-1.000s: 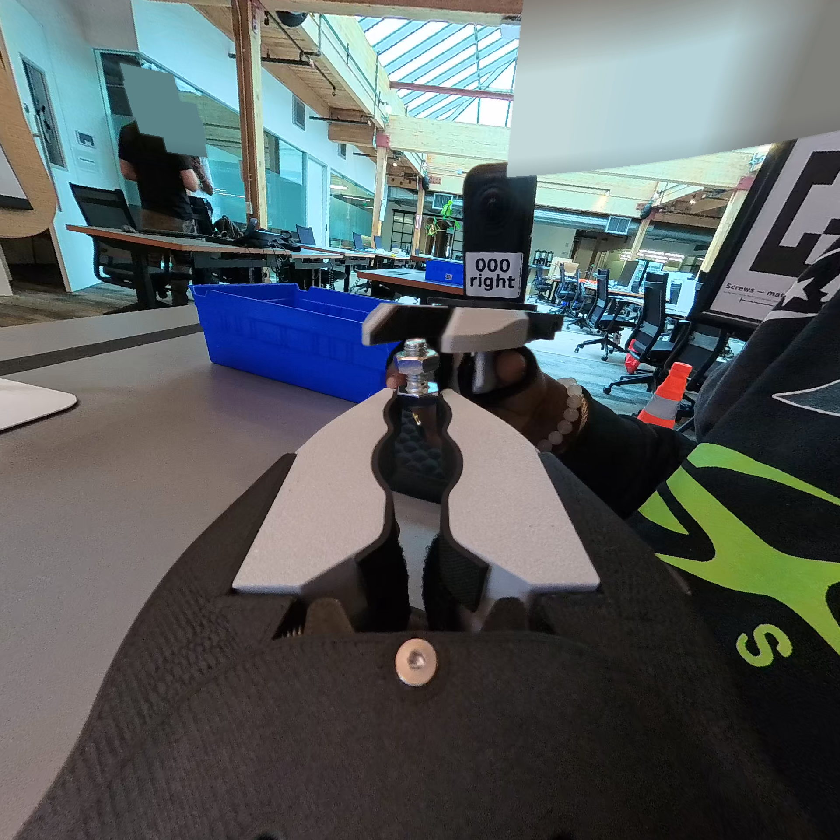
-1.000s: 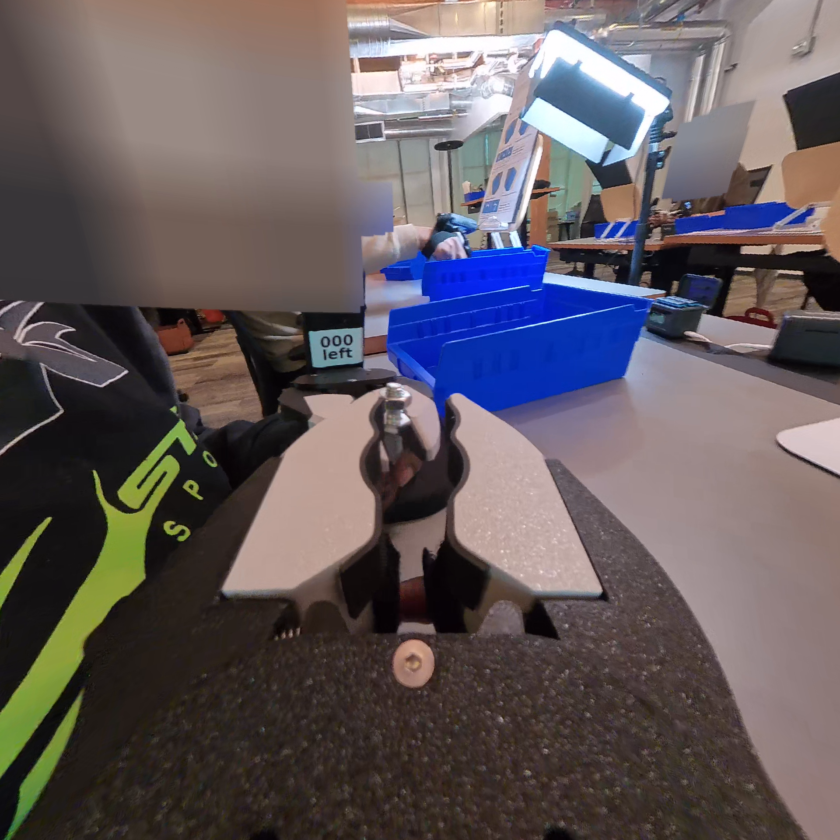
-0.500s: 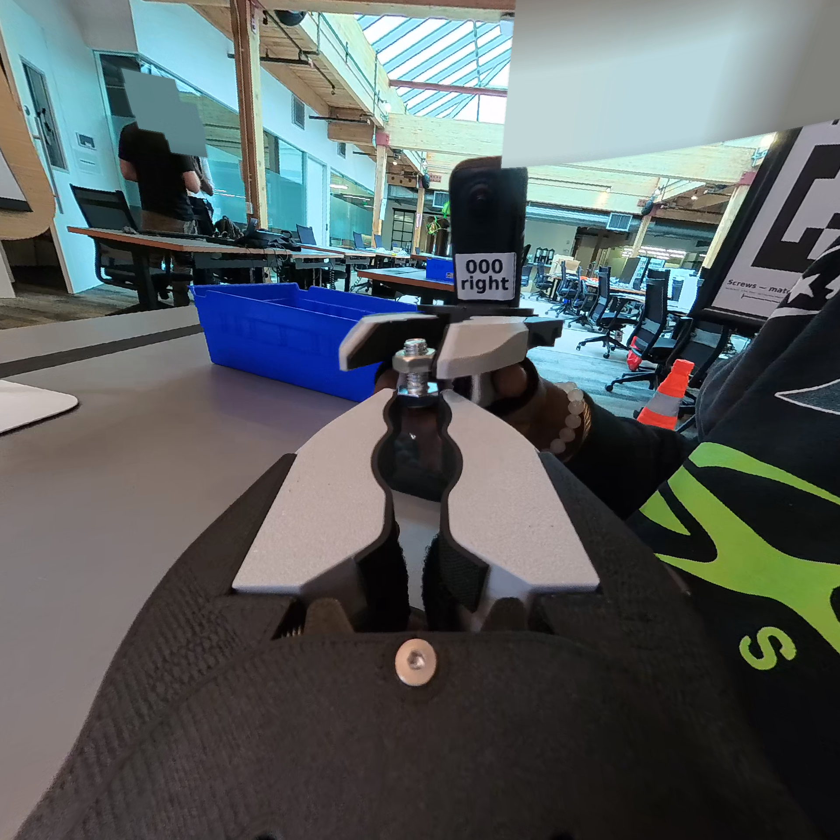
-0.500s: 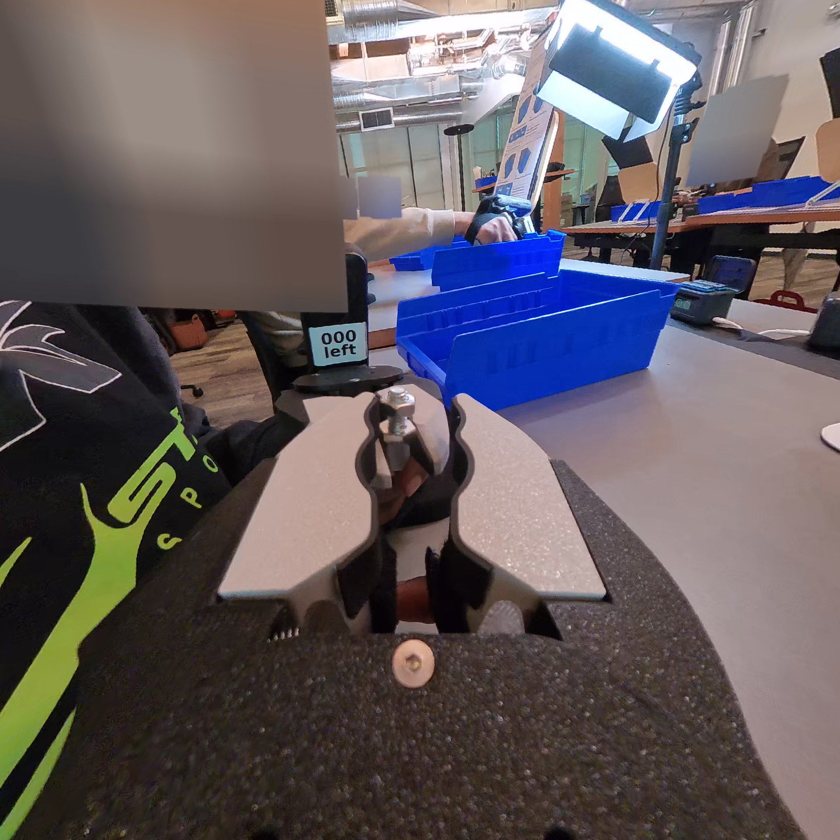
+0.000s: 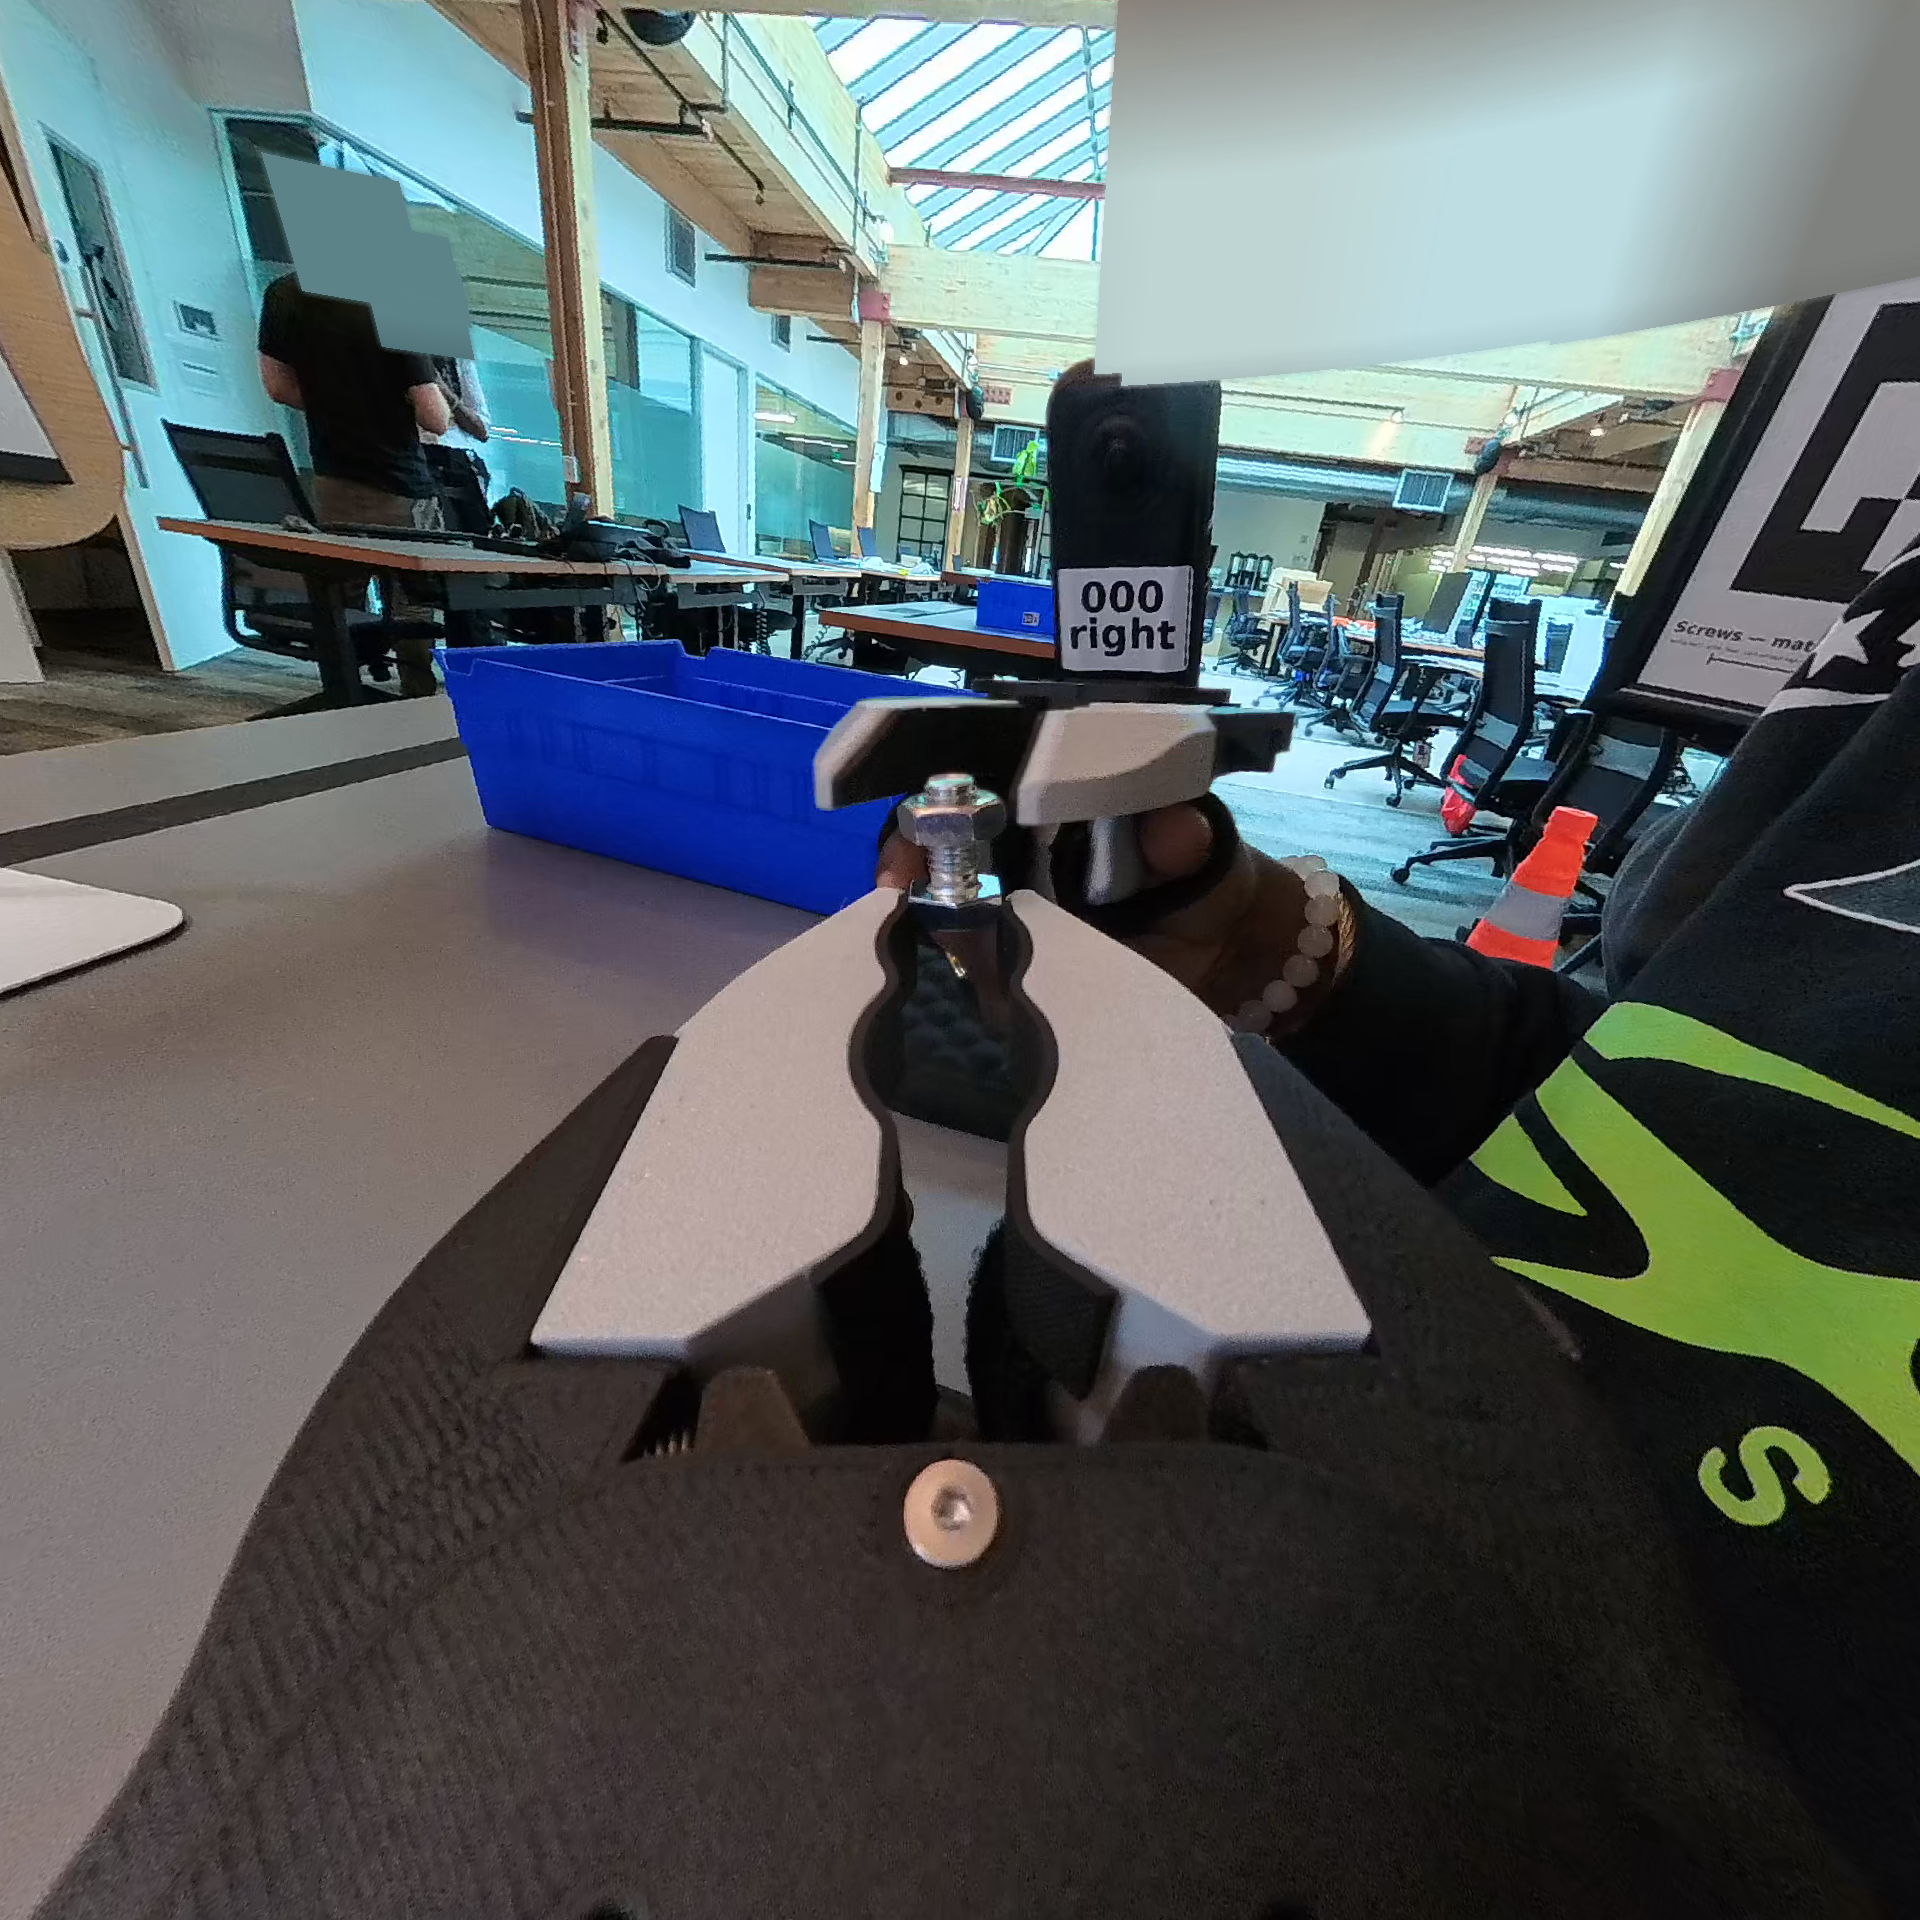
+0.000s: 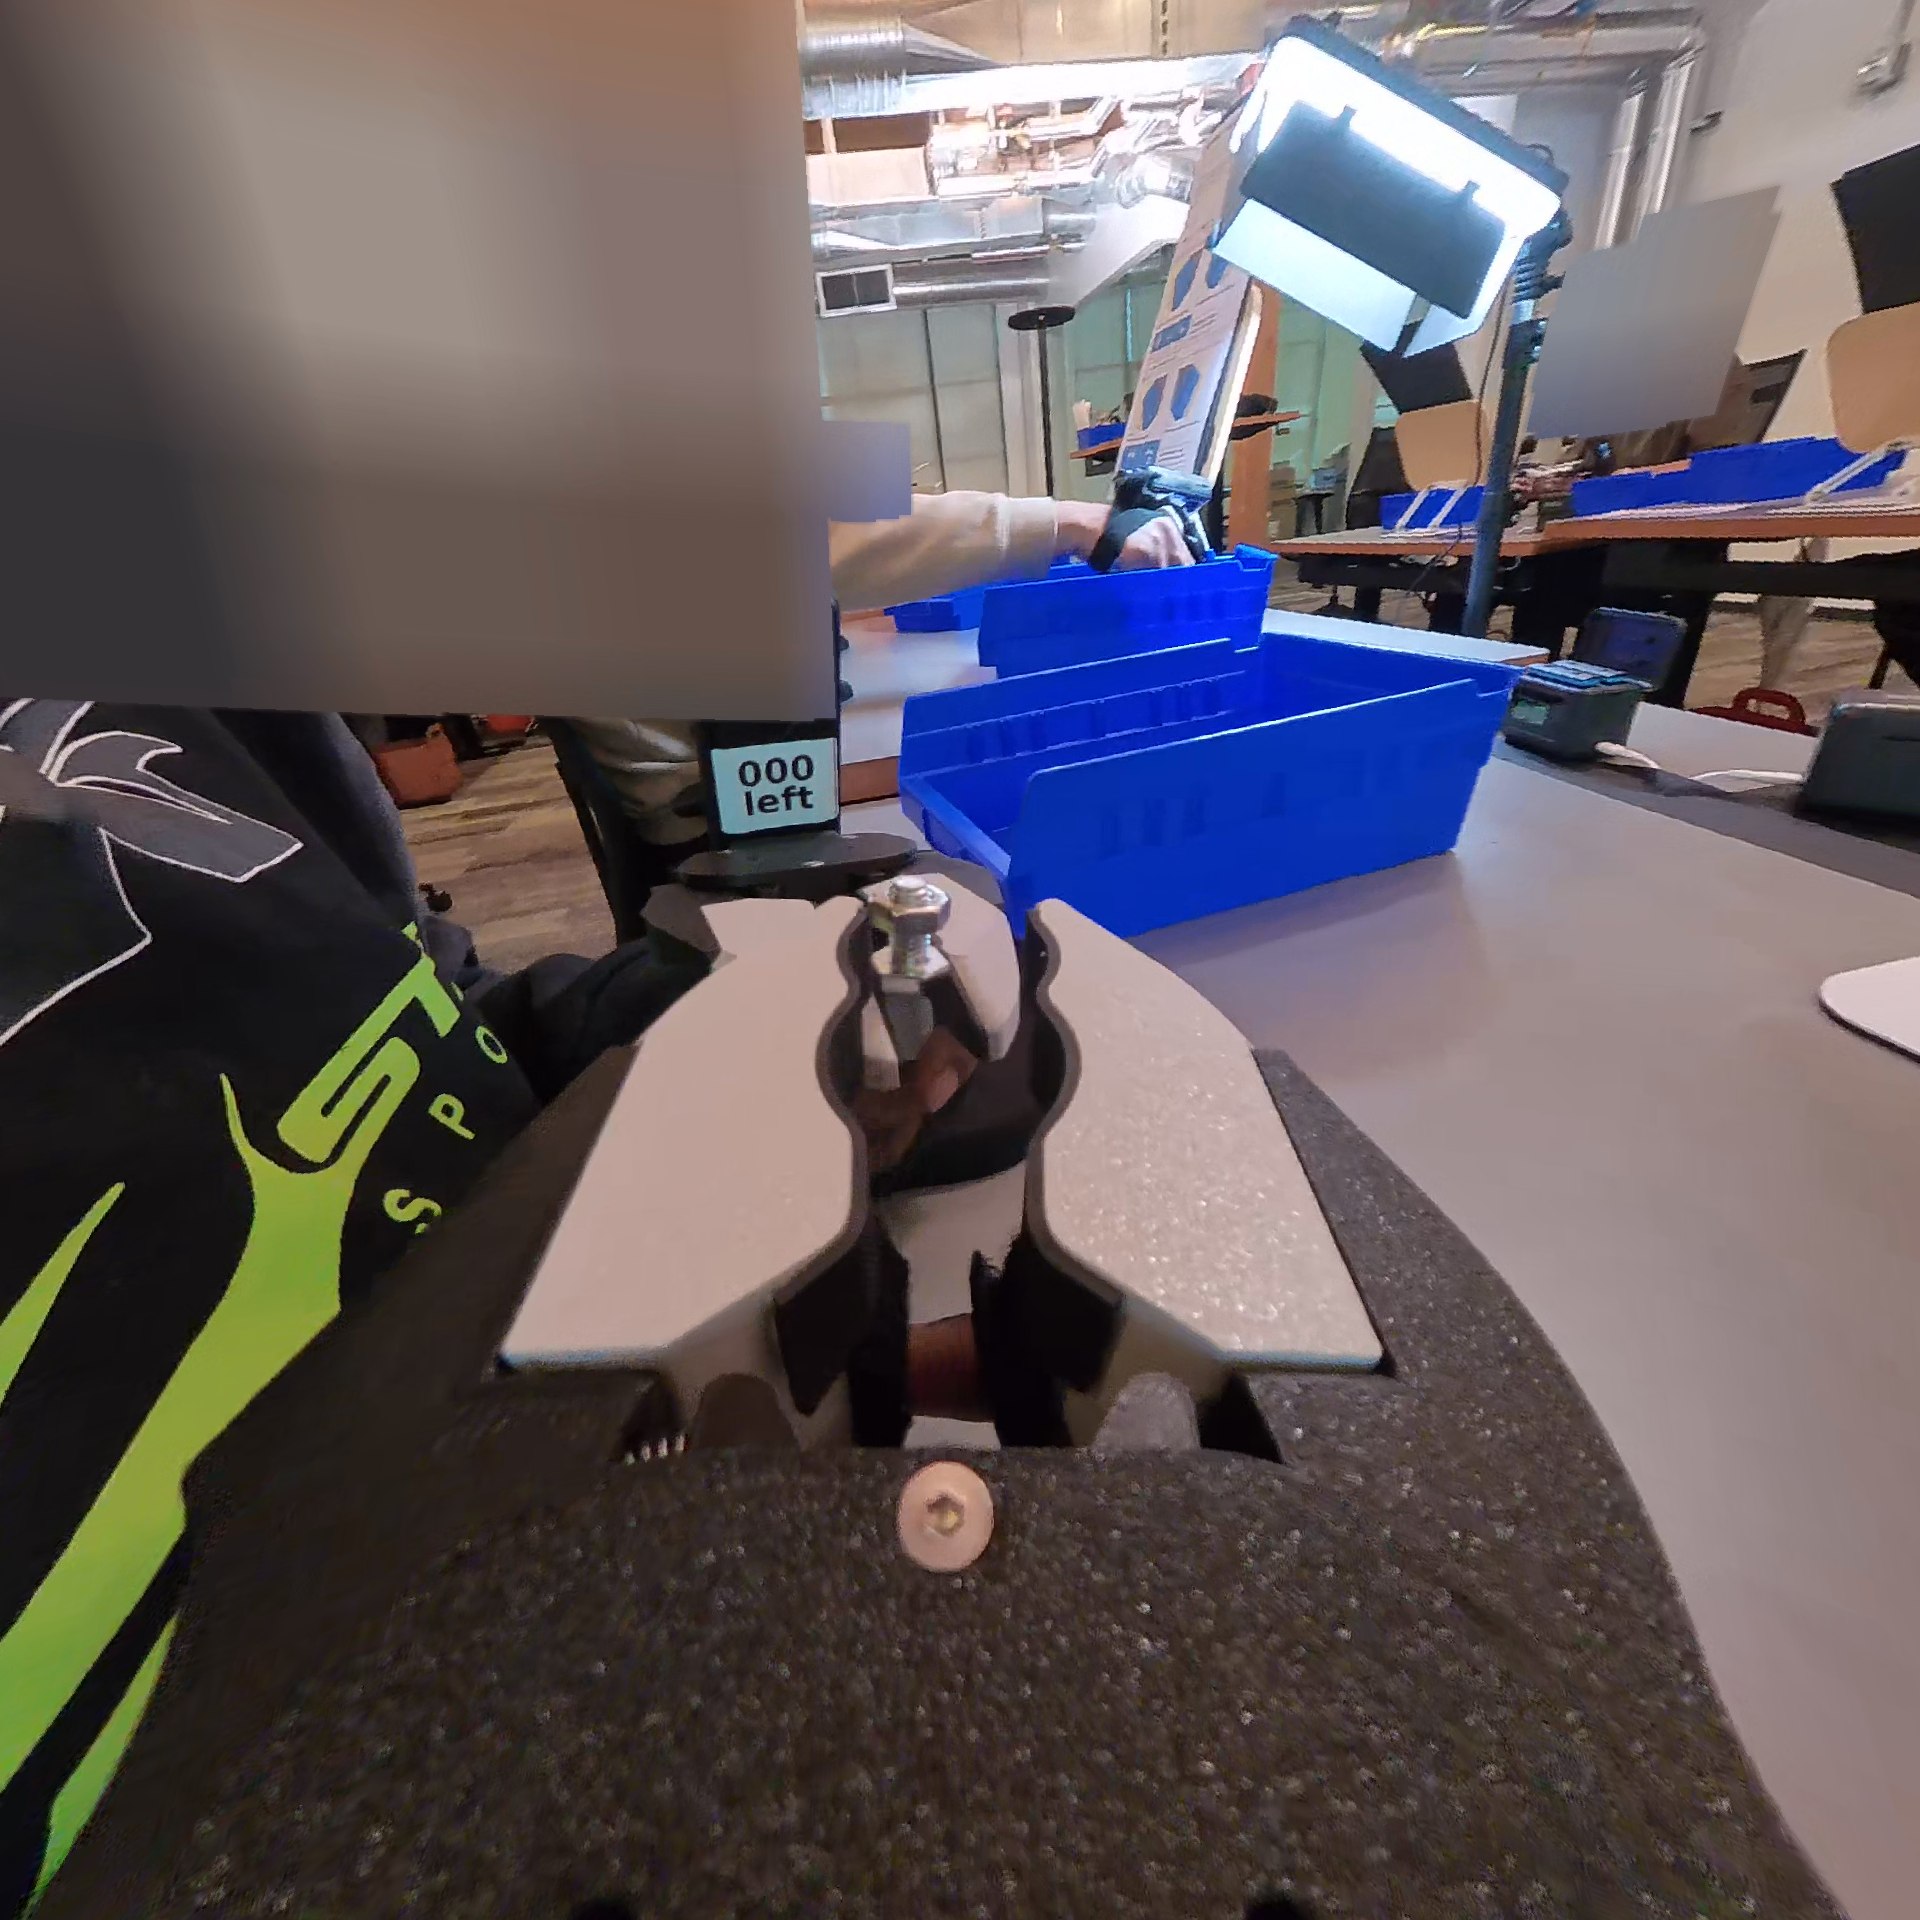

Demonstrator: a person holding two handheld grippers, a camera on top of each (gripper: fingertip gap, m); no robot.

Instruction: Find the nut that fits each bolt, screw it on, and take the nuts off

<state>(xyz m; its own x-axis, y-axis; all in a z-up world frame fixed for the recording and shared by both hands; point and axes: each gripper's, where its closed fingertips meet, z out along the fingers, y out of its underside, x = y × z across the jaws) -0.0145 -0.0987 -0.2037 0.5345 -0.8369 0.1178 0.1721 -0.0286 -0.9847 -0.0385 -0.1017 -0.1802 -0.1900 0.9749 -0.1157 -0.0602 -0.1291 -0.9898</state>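
holding bolt (image 5: pixel 952 871) by its head in left hand-held gripper (image 5: pixel 952 914), clamped shut, shank upright, threaded tip up, above grey worktop (image 5: pixel 312 1039). nut (image 5: pixel 950 817) sits near tip. right hand-held gripper (image 5: pixel 1013 764) directly over it, fingers apart around nut level in right wrist view; contact unclear.

A blue bin (image 5: pixel 665 769) sits on a grey table (image 5: pixel 260 1091) at ten o'clock in the left wrist view, with a white pad (image 5: pixel 62 925) at nine o'clock. An orange cone (image 5: pixel 1532 894) stands on the floor at three o'clock. In the right wrist view, a lit light panel (image 6: pixel 1382 218) hangs at one o'clock.
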